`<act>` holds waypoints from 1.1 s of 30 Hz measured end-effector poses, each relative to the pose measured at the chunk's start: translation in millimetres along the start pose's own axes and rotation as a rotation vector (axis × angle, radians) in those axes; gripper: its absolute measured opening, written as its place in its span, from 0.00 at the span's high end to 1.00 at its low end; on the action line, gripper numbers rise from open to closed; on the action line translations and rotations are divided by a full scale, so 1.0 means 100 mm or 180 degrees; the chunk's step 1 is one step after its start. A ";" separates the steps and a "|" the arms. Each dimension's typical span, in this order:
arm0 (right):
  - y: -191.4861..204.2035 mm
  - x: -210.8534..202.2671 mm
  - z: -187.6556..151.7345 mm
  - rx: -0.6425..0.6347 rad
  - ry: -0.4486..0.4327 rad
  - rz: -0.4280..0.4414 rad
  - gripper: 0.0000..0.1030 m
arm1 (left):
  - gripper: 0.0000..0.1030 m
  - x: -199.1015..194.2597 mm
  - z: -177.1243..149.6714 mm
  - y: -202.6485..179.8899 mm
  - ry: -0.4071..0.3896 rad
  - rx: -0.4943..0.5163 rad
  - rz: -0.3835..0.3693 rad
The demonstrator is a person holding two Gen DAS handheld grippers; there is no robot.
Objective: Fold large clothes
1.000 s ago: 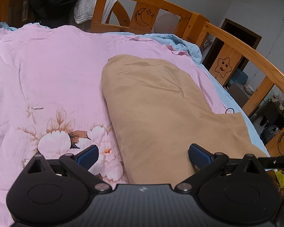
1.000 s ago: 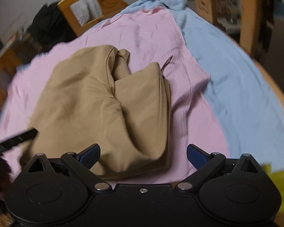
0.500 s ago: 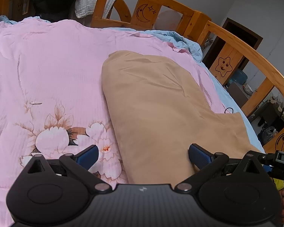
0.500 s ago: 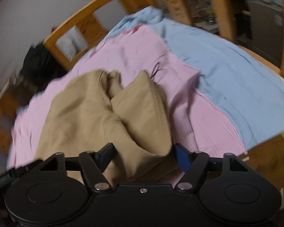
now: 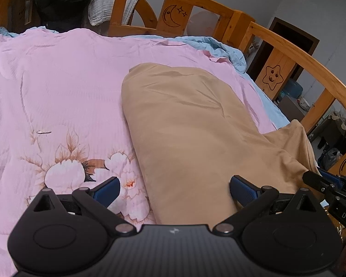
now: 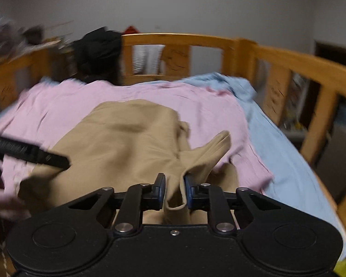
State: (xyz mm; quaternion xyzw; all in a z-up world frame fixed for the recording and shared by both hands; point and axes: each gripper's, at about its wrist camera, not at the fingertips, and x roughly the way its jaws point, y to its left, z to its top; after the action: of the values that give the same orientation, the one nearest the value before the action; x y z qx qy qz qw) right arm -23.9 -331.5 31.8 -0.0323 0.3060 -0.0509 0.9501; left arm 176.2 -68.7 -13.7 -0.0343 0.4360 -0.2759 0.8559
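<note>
Tan garment (image 5: 191, 133), partly folded near the bed's (image 5: 57, 80) right edge, is pinched by the right gripper (image 6: 174, 190), left gripper (image 5: 174, 190) spread; folding remains.

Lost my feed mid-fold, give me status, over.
Right gripper shut on tan garment near edge. Left gripper open above garment, holding nothing. Garment partly folded on pink quilt. Nothing in the way.
</note>
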 end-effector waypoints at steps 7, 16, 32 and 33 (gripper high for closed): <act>-0.47 0.11 0.01 0.0815 0.0260 -0.0065 0.51 | 0.00 0.01 0.00 0.01 -0.0002 0.0003 -0.0010; -1.11 0.32 -0.35 0.2508 0.0947 0.0230 0.20 | 0.00 0.02 0.00 0.02 0.0005 0.0007 -0.0022; -0.07 -0.04 -0.02 0.0253 0.0150 0.0379 0.81 | 0.00 0.01 -0.01 0.02 0.0014 0.0038 0.0008; -0.02 -0.05 -0.02 0.0161 0.0130 0.0400 0.81 | 0.00 0.01 -0.01 0.02 0.0014 0.0036 0.0009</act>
State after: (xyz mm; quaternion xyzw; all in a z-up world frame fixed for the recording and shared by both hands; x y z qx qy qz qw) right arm -29.0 -333.3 33.5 0.0121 0.3253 0.0006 0.9455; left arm 177.0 -67.6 -15.4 -0.0282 0.4364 -0.2772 0.8555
